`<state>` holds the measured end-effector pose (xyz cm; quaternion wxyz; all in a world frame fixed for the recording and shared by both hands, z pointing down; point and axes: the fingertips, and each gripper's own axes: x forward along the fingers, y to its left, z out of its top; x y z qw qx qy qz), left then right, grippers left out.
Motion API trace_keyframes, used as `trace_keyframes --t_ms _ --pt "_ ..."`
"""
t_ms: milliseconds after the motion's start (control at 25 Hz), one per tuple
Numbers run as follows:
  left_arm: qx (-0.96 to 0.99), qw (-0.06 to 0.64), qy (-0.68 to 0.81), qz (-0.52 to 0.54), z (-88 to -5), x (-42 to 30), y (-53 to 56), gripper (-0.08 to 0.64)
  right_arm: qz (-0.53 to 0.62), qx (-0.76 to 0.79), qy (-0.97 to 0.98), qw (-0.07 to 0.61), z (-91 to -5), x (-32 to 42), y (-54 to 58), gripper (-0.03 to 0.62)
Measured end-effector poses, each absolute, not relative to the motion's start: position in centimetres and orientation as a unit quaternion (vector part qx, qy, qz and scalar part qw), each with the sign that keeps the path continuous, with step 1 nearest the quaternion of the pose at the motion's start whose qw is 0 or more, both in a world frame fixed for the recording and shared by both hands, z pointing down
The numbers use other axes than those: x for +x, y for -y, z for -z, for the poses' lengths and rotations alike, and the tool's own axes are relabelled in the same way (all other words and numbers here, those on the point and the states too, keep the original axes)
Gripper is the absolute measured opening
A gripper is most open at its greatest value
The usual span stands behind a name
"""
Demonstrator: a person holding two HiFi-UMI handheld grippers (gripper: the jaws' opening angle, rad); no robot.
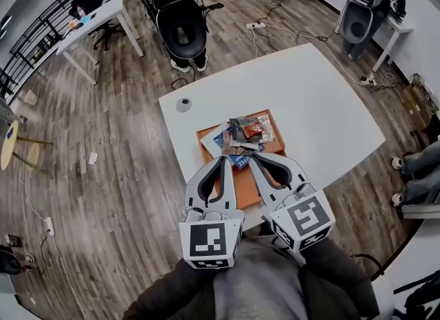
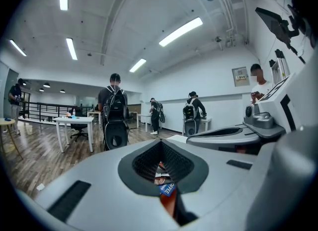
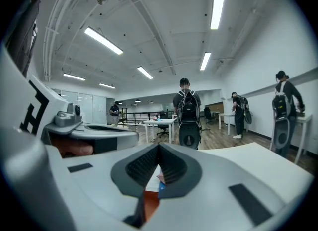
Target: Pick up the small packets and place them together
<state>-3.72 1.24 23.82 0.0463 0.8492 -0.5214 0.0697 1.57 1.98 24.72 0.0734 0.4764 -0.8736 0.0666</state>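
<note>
Several small packets (image 1: 246, 133) lie heaped on an orange tray (image 1: 245, 186) on the white table (image 1: 323, 105). Among them a red one (image 1: 252, 130) sits on top and a blue one (image 1: 238, 161) lies at the near side. My left gripper (image 1: 223, 160) and right gripper (image 1: 251, 159) hover side by side over the tray's near half, their tips just short of the heap. Both are shut with nothing in them. In the left gripper view the joined jaws (image 2: 161, 142) frame the blue packet (image 2: 168, 189) below. In the right gripper view the same packet (image 3: 161, 188) shows under that gripper (image 3: 159, 146).
A small grey round object (image 1: 183, 104) lies near the table's far left corner. A person with a black backpack (image 1: 180, 26) stands beyond the table. A white desk (image 1: 96, 21) is at the far left, and cables (image 1: 289, 31) run across the wooden floor.
</note>
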Motion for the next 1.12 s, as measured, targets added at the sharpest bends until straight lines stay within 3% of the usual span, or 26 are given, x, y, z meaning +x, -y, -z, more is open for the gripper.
trace_keyframes --t_ms 1120 --pt "0.849 0.061 0.520 -0.071 -25.0 -3.7 -1.0 -0.005 -0.075 0.473 0.875 0.075 -25.7 1.6 -1.2 0.005"
